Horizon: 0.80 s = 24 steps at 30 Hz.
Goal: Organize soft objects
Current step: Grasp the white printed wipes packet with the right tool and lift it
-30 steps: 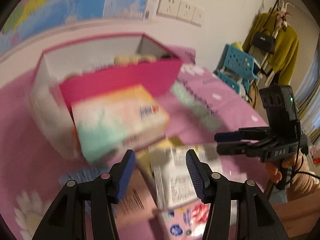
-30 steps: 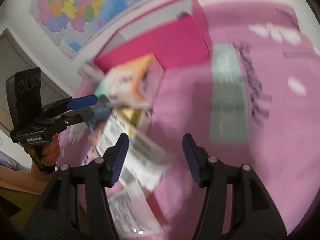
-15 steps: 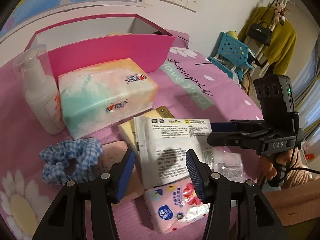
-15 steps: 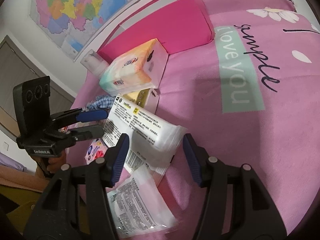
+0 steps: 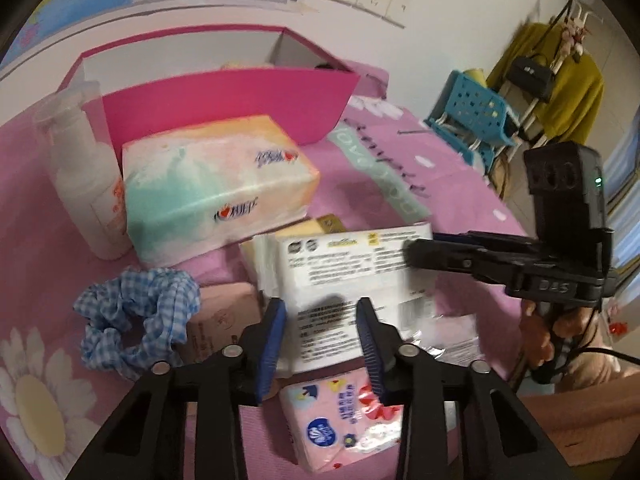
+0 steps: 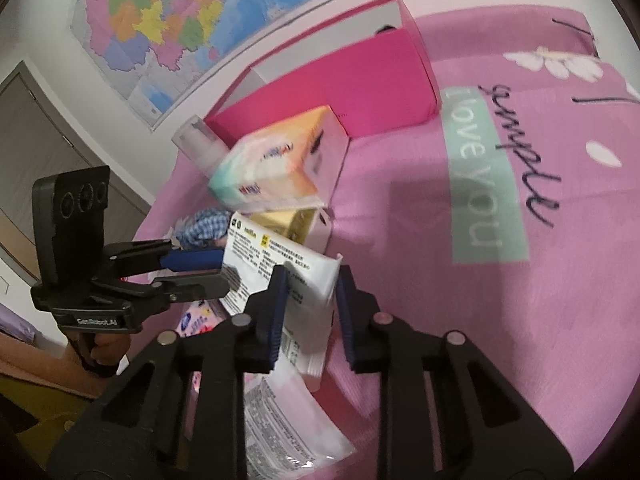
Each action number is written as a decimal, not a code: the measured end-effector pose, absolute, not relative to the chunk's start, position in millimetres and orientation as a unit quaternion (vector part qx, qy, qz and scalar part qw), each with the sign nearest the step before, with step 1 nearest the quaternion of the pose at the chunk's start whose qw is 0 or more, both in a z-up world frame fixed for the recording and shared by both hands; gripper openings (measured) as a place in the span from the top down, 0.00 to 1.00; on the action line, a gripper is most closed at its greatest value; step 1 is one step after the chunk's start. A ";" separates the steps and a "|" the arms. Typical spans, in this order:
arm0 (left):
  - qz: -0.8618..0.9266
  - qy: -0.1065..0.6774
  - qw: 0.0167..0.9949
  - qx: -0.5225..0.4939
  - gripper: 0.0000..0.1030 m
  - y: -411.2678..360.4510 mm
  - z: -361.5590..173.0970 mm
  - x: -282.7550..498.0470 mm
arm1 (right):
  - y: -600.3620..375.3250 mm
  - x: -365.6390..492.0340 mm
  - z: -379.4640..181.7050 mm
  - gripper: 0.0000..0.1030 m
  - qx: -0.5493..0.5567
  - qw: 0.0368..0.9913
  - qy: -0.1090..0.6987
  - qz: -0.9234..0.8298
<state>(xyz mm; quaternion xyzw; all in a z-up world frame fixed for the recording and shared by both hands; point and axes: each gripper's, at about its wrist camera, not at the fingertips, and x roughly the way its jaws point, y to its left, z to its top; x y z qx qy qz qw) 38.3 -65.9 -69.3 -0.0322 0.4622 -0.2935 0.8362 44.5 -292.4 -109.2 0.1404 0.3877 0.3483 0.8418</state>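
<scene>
A white packet with printed text [image 5: 344, 276] [image 6: 296, 268] lies on top of the pile on the pink bedspread. My left gripper [image 5: 321, 320] has its jaws closing with the packet's near end between the blue pads, which touch it on both sides. In the right wrist view the left gripper [image 6: 208, 270] clamps the packet's left edge. My right gripper [image 6: 310, 292] is also closing, with the packet's other corner filling the gap between its pads. A pastel tissue pack [image 5: 216, 188], a blue gingham scrunchie [image 5: 136, 320] and a small pink tissue pack [image 5: 340, 420] lie around it.
An open pink box [image 5: 224, 100] stands behind the pile against the wall. A white pump bottle [image 5: 84, 184] is at the left, a yellow carton [image 5: 304, 228] and a peach packet [image 5: 224, 316] under the pile, a clear packet [image 6: 288, 420] near me. A blue chair [image 5: 476, 120] stands beyond the bed.
Both grippers' jaws have narrowed from wide apart onto the white packet, one at each end. The views, blurred a second ago, have steadied over the pile.
</scene>
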 end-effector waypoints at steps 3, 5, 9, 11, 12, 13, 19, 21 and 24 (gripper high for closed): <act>-0.318 0.451 0.833 -0.044 0.71 -68.7 -60.9 36.2 | -287.0 46.6 -101.2 0.79 0.135 0.842 0.377 0.361; -0.305 0.449 0.839 -0.030 0.71 -72.2 -61.3 37.8 | -283.0 48.4 -96.8 0.79 0.124 0.848 0.369 0.359; -0.297 0.454 0.838 -0.051 0.71 -59.9 -64.3 41.3 | -281.7 54.3 -93.8 0.81 0.122 0.851 0.363 0.359; -0.286 0.455 0.841 -0.055 0.69 -51.9 -64.9 41.8 | -284.9 57.7 -92.7 0.81 0.126 0.854 0.358 0.356; -0.282 0.457 0.842 -0.058 0.68 -49.2 -65.4 42.2 | -286.6 59.8 -92.5 0.81 0.130 0.854 0.357 0.355; -0.278 0.458 0.842 -0.059 0.68 -48.5 -66.4 43.0 | -288.2 62.0 -92.6 0.81 0.131 0.854 0.356 0.355; -0.286 0.472 0.833 -0.042 0.63 -60.7 -73.7 48.8 | -290.7 73.2 -96.4 0.81 0.134 0.854 0.359 0.353; -0.284 0.478 0.831 -0.036 0.61 -66.6 -76.8 52.9 | -291.3 73.9 -97.8 0.81 0.135 0.854 0.359 0.351; -0.279 0.481 0.831 -0.029 0.60 -69.6 -79.8 56.5 | -293.6 76.8 -101.9 0.81 0.143 0.853 0.364 0.347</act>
